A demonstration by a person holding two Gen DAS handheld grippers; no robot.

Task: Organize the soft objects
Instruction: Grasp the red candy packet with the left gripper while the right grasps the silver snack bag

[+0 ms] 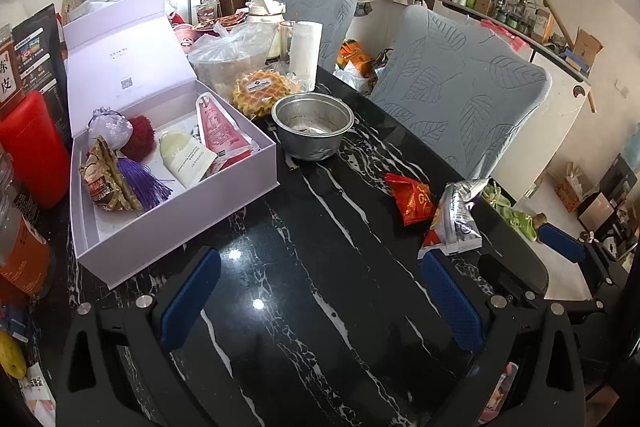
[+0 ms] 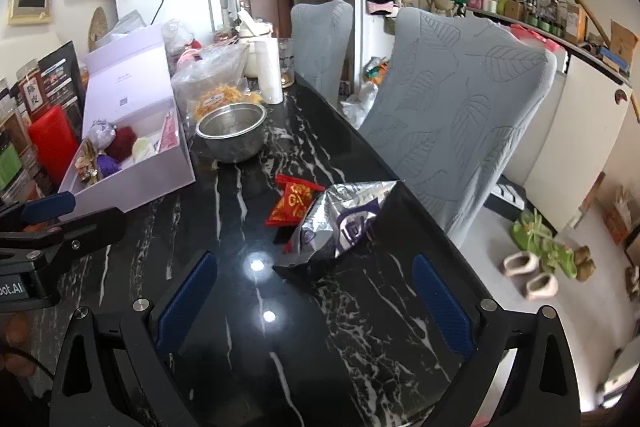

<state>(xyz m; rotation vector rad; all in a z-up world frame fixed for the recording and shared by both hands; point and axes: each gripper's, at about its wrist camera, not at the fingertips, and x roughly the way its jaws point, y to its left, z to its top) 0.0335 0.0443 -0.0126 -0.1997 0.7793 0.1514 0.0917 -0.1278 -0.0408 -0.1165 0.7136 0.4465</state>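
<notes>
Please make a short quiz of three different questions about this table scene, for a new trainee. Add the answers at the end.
1. True or false: the red packet lies inside the white box.
2. Multiple choice: what lies nearest in front of the right gripper? A) metal bowl B) silver snack bag C) paper roll
3. Fill in: the fingers of the left gripper are ____ and hold nothing.

Key: 1 false; 2 B; 3 open

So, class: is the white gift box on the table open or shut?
Open. The white gift box has its lid standing upright behind it, and the pompom and tubes inside are visible.
</notes>
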